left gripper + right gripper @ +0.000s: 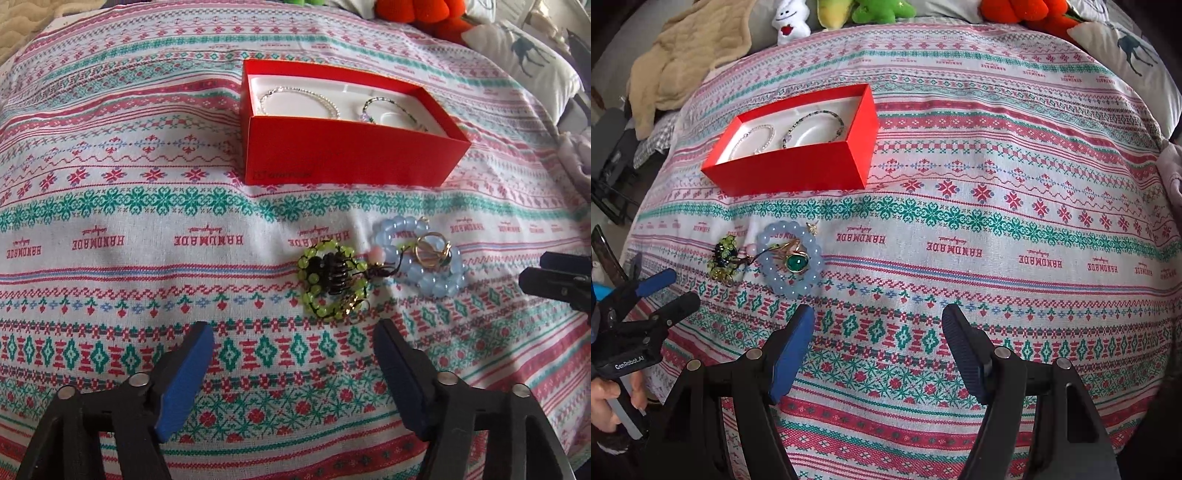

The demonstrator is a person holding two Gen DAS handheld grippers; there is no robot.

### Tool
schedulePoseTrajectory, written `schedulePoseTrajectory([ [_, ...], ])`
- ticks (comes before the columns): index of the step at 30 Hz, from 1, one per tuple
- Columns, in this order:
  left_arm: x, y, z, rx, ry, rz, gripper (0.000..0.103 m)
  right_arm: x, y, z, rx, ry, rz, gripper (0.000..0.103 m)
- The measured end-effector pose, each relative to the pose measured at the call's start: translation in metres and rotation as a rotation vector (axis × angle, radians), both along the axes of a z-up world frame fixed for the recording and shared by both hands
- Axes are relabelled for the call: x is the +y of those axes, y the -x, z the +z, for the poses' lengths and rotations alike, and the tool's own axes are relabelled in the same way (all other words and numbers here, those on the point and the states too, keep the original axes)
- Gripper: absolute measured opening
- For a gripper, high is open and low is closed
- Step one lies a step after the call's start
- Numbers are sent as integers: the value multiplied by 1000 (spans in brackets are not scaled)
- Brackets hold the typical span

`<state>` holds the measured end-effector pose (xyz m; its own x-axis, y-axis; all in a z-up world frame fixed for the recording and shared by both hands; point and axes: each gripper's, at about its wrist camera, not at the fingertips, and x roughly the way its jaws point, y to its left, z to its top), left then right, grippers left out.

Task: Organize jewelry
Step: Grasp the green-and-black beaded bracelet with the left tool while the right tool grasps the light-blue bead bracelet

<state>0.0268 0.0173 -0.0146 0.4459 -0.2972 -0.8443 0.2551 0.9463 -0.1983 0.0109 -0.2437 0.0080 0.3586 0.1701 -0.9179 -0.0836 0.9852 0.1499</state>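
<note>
In the left wrist view, the left gripper [293,334] is seen low over a patterned cloth woven in red, green and white bands [147,221], its blue-padded jaws spread wide with nothing between them. Just beyond the fingertips, a bracelet of yellow-green beads strung on black cord [328,282] is laid on the cloth, a small black claw clip [334,275] resting on it. Touching it on the right, a bracelet of pale blue translucent beads [421,256] is seen, with gold-coloured rings [430,251] lying inside its loop. Farther off, an open red cardboard box with a white lining [343,147] is set, holding a pearly white bead bracelet [299,99] on the left and a thin dark-beaded bracelet [391,110] on the right. The right gripper's tip [554,277] is caught at the right edge.

In the right wrist view, the right gripper [879,326] is held open and empty above the cloth [997,221]. The blue bracelet [790,258] lies far left of it, encircling a gold ring with a green stone [796,263]; the green bracelet [726,260] sits left of that, the red box [798,166] beyond. The left gripper [670,291] is seen open at the left edge.
</note>
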Motion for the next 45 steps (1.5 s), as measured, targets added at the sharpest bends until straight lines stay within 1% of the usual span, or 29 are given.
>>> schedulePoseTrajectory([
  [1,0,-2,-1,1,4,0,57,1,0,0,0,1,2,74],
  [2,-1,-5,-2,5,8,-1,54,2,0,0,0,3,4,74],
  [7,-11,-14,-9,28,8,-18,32,4,-2,0,-3,6,5,74],
  [8,-15,-15,-9,24,-2,-27,30,5,-2,0,-4,8,6,74],
  [10,-21,-17,-11,25,-33,-32,21,5,-3,-1,-3,10,8,74],
  [14,-25,-22,-17,41,-53,-20,14,6,-4,-3,4,8,7,74],
  [16,-28,-24,-17,42,-59,-22,6,7,-4,-4,6,6,8,74],
  [20,-31,-21,-14,29,-67,-28,0,10,-5,-4,5,-1,19,74],
  [27,-20,-18,2,-12,-53,2,0,13,-11,0,-11,-35,18,74],
  [31,-5,-17,14,-23,-15,25,0,12,-18,-2,-4,-74,-4,74],
  [32,-2,-17,15,-23,-6,30,0,12,-20,-3,1,-81,-7,72],
  [33,3,-17,16,-15,6,32,0,14,-22,-5,7,-85,-7,70],
  [35,9,-19,13,15,39,38,0,20,-27,-9,19,-87,1,60],
  [36,13,-19,11,25,55,47,0,23,-29,-12,28,-88,5,57],
  [38,18,-19,7,44,82,61,0,30,-33,-20,53,-96,10,47],
  [40,22,-19,4,64,95,71,1,36,-35,-28,70,-90,8,43],
  [41,23,-19,3,71,100,73,5,40,-36,-30,64,-75,7,42],
  [43,26,-16,1,77,111,77,20,45,-37,-30,45,-57,13,40],
  [45,24,-16,-2,81,120,72,23,48,-39,-32,39,-43,8,34],
])
